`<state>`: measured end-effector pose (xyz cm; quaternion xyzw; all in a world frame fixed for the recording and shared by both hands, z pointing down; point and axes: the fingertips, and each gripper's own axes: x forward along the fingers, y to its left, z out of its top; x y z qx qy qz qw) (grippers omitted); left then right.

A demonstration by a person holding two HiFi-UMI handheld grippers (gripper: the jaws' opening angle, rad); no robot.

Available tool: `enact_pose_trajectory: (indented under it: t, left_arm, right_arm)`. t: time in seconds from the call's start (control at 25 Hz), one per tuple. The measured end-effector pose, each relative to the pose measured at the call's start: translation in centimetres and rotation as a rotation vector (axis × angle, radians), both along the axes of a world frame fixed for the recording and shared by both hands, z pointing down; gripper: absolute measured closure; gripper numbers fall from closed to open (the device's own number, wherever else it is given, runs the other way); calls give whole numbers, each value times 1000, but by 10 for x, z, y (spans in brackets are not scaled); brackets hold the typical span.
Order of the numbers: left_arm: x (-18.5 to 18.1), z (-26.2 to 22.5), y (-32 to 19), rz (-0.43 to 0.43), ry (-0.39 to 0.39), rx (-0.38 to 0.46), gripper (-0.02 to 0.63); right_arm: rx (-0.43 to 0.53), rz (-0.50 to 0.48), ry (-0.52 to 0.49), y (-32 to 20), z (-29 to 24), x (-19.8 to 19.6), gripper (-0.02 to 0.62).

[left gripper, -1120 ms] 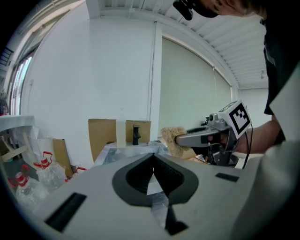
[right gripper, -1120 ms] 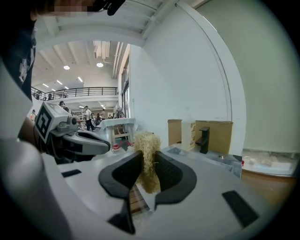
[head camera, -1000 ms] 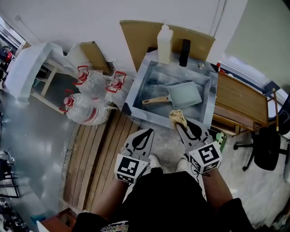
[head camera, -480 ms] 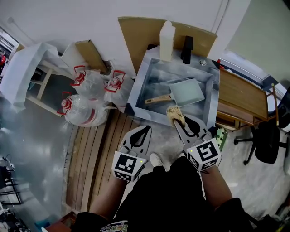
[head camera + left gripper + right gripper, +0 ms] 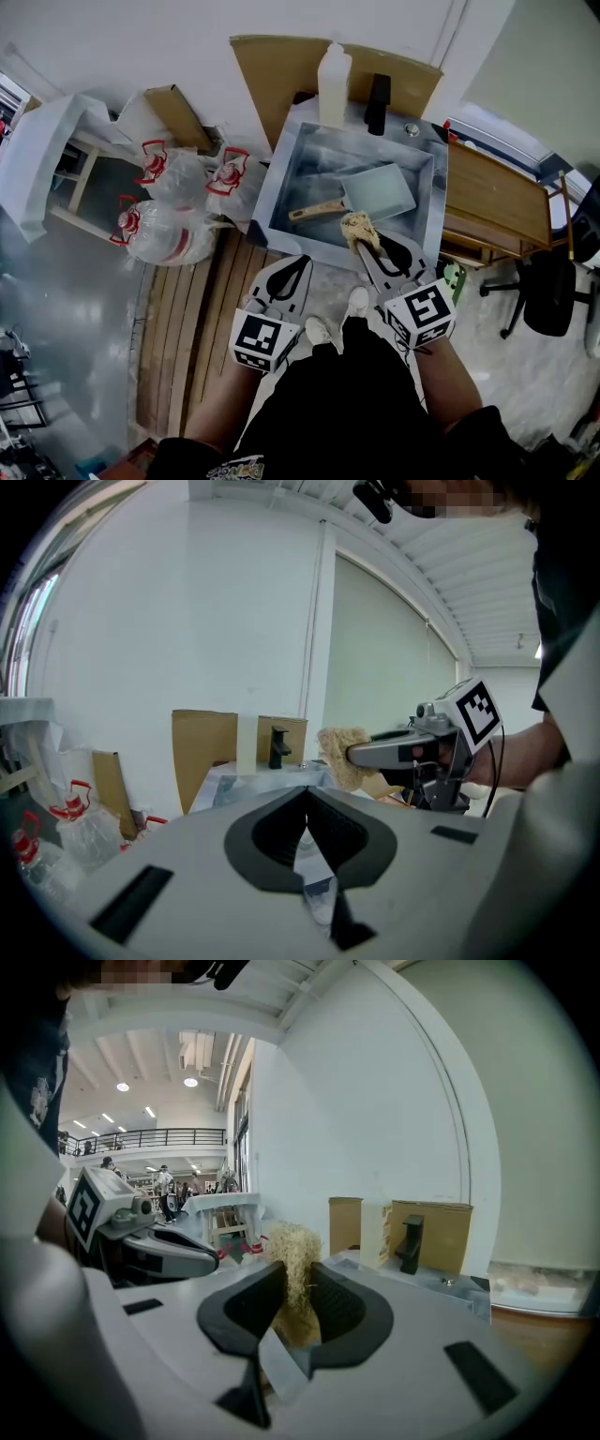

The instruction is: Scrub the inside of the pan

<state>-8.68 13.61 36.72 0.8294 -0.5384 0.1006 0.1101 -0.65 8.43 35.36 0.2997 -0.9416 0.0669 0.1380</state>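
**Count of items and hand pose, scrubbing not yet begun**

Counts, from the head view:
- One steel sink (image 5: pixel 265 202).
- One pan (image 5: pixel 380 194), square and pale, lying flat on the sink floor, its wooden handle (image 5: pixel 314 210) pointing toward the left of the picture.
- One white bottle (image 5: pixel 333 87) and one black tap (image 5: pixel 378 103) on the far rim, with cardboard (image 5: pixel 272 75) leaning on the wall behind them.
- Three clear water jugs (image 5: pixel 169 173) with red handles on the floor left of the sink.
- One wooden table (image 5: pixel 497 206) just beside the sink on the right.
- One black office chair (image 5: pixel 553 291) beyond the table.
- One scrubber (image 5: pixel 357 230), a tan fibrous wad.
- Two grippers.

Pose:
- We hold both grippers out in front of the body, side by side, pointing toward the sink and tipped slightly downward. Their marker cubes face up.
- The left gripper (image 5: pixel 298 265) stops short of the sink, above the floor.
- The right gripper (image 5: pixel 361 246) reaches the sink's near rim.

Jaws:
- In the left gripper view the left gripper's jaws are pressed together with nothing between them.
- In the right gripper view the right gripper's jaws are clamped on the scrubber (image 5: pixel 292 1251), which sticks up past the tips.

Task item: the scrubber sits over the near wall of the sink, close to the pan's near corner and apart from the pan. The inside of the pan is untouched.
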Motion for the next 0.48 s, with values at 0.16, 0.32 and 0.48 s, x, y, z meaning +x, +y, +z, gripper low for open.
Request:
enact_pose_trajectory:
  t: [0.16, 0.32, 0.48]
  left_arm:
    - [7, 1, -17, -5, -6, -7, 597]
    - [18, 2, -32, -9, -17, -15, 597]
    - [25, 4, -47, -17, -30, -24, 597]
  right_arm:
    - [-9, 2, 2, -18, 3, 10, 499]
    - [-23, 12, -11, -39, 5, 24, 499]
    - [-38, 17, -16, -59, 9, 35, 499]
